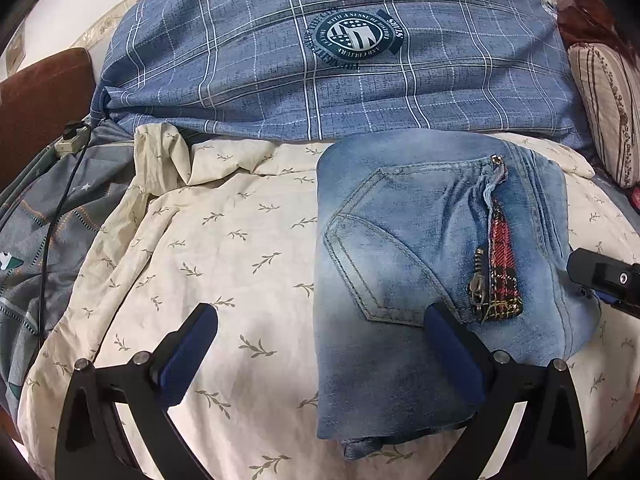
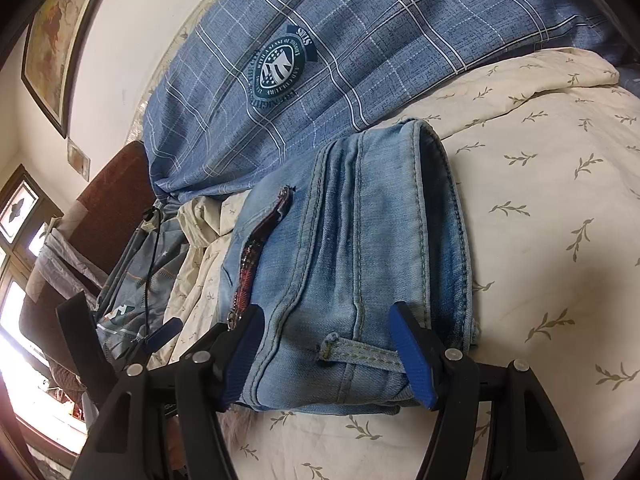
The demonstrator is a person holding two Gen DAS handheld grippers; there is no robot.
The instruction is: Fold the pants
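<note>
The folded light-blue jeans (image 1: 420, 240) lie on the cream leaf-print sheet (image 1: 224, 264), back pocket and red plaid zipper trim facing up. My left gripper (image 1: 320, 348) is open wide, one pad over the sheet and the other over the bundle's near left part, gripping nothing. In the right wrist view the jeans (image 2: 352, 240) show seams and a belt loop. My right gripper (image 2: 328, 356) stands partly open over their near end, the denim lying flat and unpinched between the pads. The right gripper (image 1: 604, 280) also shows at the jeans' right edge, and a left fingertip (image 2: 162, 334) shows at left.
A blue plaid duvet (image 1: 320, 60) with a round badge is heaped behind the jeans. A striped pillow (image 1: 608, 112) lies at the right. A grey quilt (image 1: 52, 232), a black cable and a white plug block (image 1: 72, 140) sit left. A framed picture (image 2: 56, 40) hangs on the wall.
</note>
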